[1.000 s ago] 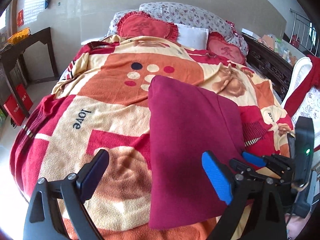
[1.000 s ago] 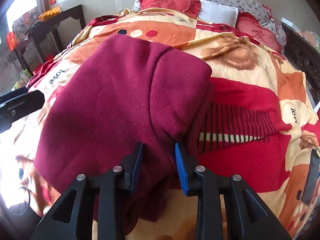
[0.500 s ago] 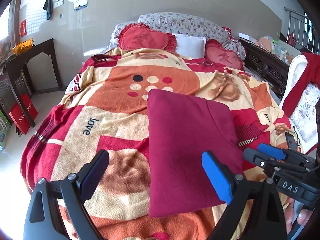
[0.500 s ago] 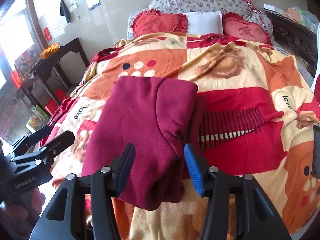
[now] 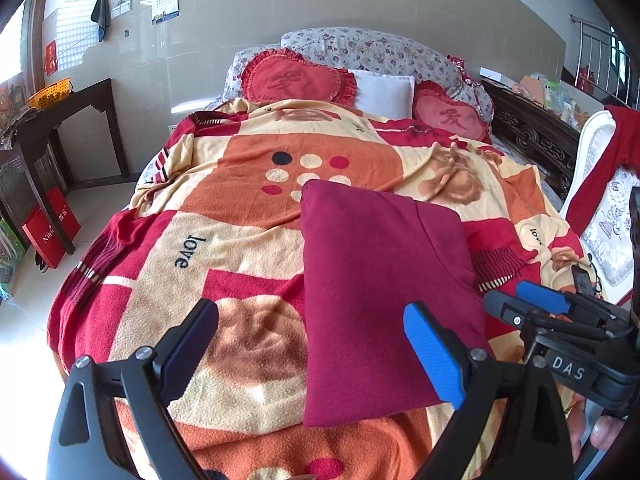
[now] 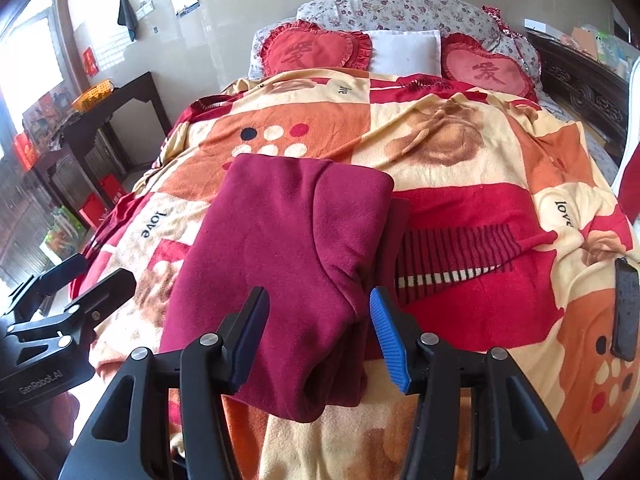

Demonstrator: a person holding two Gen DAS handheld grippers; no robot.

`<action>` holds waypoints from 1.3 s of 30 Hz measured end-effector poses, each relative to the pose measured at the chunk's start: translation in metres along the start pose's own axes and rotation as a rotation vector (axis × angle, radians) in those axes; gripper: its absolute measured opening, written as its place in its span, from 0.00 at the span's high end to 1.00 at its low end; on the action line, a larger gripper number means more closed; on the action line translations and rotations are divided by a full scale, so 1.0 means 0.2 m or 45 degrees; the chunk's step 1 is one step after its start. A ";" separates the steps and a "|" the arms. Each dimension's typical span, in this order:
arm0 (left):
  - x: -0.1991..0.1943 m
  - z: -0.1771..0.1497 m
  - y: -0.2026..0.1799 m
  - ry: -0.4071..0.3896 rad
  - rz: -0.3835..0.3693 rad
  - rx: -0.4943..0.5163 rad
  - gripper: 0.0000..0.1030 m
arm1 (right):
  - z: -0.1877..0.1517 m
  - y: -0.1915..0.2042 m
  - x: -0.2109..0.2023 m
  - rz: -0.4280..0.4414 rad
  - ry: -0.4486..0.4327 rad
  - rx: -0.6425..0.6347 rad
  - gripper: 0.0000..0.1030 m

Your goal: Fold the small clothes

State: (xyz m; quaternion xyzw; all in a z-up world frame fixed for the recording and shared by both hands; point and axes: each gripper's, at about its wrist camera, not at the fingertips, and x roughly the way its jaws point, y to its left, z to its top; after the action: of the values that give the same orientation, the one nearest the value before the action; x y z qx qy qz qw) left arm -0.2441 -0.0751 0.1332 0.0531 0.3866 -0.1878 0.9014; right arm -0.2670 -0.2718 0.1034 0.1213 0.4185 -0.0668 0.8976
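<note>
A folded maroon garment (image 5: 376, 292) lies flat on the patterned bed blanket (image 5: 248, 216); it also shows in the right wrist view (image 6: 288, 264). My left gripper (image 5: 316, 344) is open and empty, held above the blanket near the garment's near left edge. My right gripper (image 6: 320, 336) is open and empty, just above the garment's near edge, not touching it. The right gripper also shows at the right of the left wrist view (image 5: 560, 320), and the left gripper shows at the left of the right wrist view (image 6: 68, 296).
Two red heart cushions (image 5: 296, 80) and a white pillow (image 5: 384, 92) lie at the bed's head. A dark side table (image 5: 52, 120) stands at the left. A dark phone (image 6: 626, 308) lies on the blanket at right. A white chair with red cloth (image 5: 608, 184) stands right of the bed.
My right gripper opened, let go of the garment's edge and pulled back and up. My left gripper also drew back. The garment now lies flat.
</note>
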 end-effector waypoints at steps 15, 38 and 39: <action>0.01 0.00 0.00 0.011 0.015 0.003 0.06 | 0.03 0.03 0.00 -0.047 -0.021 -0.017 0.67; 0.06 -0.01 0.01 0.051 0.012 -0.012 0.06 | 0.01 0.05 0.07 -0.037 0.020 -0.006 0.64; 0.07 -0.01 0.01 0.053 0.011 -0.013 0.06 | 0.01 0.05 0.07 -0.037 0.021 -0.005 0.64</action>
State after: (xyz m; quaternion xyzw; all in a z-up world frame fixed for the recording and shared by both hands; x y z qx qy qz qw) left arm -0.2365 -0.0774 0.1213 0.0542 0.4061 -0.1810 0.8941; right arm -0.2549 -0.2629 0.0954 0.1138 0.4279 -0.0780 0.8932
